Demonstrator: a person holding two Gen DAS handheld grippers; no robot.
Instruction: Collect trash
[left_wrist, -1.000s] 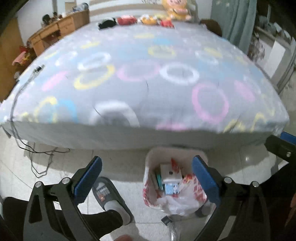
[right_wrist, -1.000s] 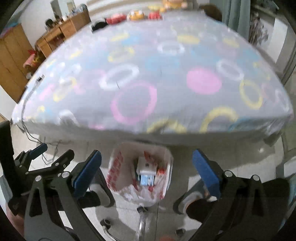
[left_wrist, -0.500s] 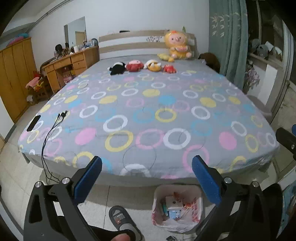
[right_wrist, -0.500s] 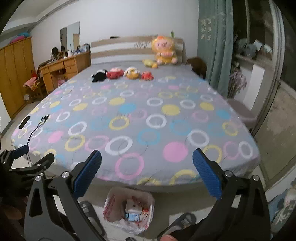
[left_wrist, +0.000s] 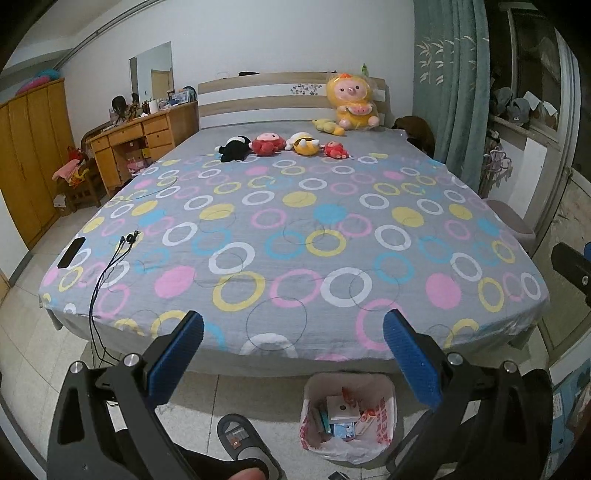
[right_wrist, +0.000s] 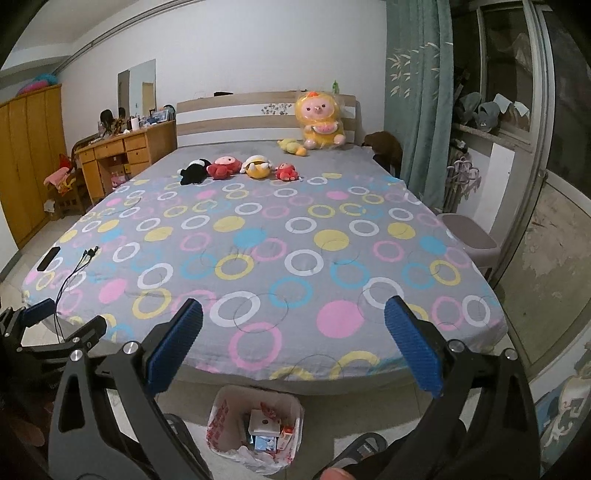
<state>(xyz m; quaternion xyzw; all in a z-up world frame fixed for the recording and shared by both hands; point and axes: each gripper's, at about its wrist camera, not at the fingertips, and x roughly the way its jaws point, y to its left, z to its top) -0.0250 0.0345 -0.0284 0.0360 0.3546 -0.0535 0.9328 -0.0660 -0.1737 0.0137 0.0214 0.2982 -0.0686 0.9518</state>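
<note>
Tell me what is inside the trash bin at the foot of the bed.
The trash bin has a white plastic liner and holds a white box on top, plus red and blue packets beside it. Anything beneath those is covered.

Trash bin (left_wrist: 347, 384) before bed (left_wrist: 295, 229)

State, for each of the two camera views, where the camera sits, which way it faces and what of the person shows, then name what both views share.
Left wrist: on the left gripper, facing across the bed to the headboard; a slippered foot shows below.
Right wrist: on the right gripper, facing the same way from further right; the left gripper shows at left, a slipper below.
Shared: the bed, the plush toys, the lined trash bin on the floor; both grippers' fingers spread, empty.
</note>
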